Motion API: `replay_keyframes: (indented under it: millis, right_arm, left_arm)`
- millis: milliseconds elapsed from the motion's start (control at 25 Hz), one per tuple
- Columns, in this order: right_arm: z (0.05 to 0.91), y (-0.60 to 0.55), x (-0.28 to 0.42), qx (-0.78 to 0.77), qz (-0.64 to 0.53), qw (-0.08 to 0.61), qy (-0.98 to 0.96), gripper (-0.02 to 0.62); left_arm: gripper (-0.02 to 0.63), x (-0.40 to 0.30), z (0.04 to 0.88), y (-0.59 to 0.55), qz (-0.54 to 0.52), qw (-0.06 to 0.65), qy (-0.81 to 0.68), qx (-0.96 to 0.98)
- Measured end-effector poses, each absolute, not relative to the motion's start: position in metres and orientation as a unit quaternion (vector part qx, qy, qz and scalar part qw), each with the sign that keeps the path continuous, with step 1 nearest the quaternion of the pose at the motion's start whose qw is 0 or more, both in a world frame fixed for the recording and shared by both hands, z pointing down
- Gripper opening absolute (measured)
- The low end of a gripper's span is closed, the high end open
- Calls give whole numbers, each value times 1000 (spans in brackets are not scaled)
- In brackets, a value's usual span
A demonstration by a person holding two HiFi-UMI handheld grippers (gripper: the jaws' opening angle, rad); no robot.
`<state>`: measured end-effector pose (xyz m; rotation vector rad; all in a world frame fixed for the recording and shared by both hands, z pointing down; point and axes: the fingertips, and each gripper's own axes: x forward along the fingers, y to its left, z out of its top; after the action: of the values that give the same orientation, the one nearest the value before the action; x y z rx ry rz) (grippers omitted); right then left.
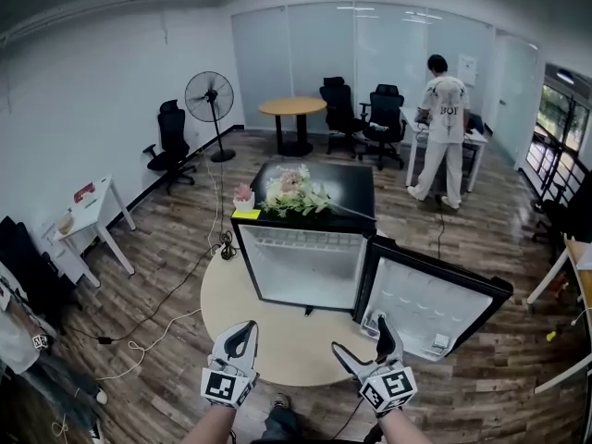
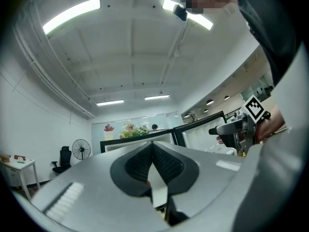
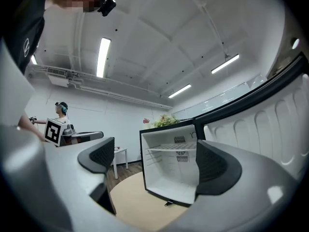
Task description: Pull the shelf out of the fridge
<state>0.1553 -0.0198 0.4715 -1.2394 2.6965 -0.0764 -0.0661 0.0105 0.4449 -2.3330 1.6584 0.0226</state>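
A small black fridge [image 1: 305, 234] stands on a round beige mat [image 1: 277, 326], with its door [image 1: 430, 308] swung open to the right. Its white inside shows in the right gripper view, where a wire shelf [image 3: 176, 147] sits across the upper part. My left gripper [image 1: 242, 339] hangs shut and empty over the mat's near edge; in the left gripper view [image 2: 152, 164] the pads meet. My right gripper [image 1: 367, 339] is open and empty beside the door's lower corner; in its own view [image 3: 159, 164] the jaws stand wide apart, well short of the fridge.
Flowers [image 1: 298, 192] and a small pot [image 1: 243, 197] stand on the fridge top. Cables [image 1: 176, 289] trail over the wood floor at left. A white side table [image 1: 88, 213] stands left. A person [image 1: 442, 128], chairs, a fan [image 1: 209, 98] and a round table [image 1: 292, 109] stand far behind.
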Motion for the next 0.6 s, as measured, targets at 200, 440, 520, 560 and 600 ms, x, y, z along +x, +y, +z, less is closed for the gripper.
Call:
replay_keyframes:
  millis: [200,440,520,560,600]
  right_arm:
    - [477,-58,137,-430,-28,80,899,526]
    - [483,-109,110,-454,-50,85,886,526]
    - [486,-123,100,-460,-60,85,882,526]
    - [488,-130,95,-463,-65,85,880,526]
    - [490,-138,91,-467,-68,86,877,526]
  left_arm:
    - [0,-79,446,-41,24,139,558,-818]
    - [0,-96,445,-111,34,133,532,-836]
    - [0,-98,445,-132,32,127,523,-842]
    - [0,-100,446,-141,34,125,517,-846]
    - [0,-101,448,-150,35,124,512,-849]
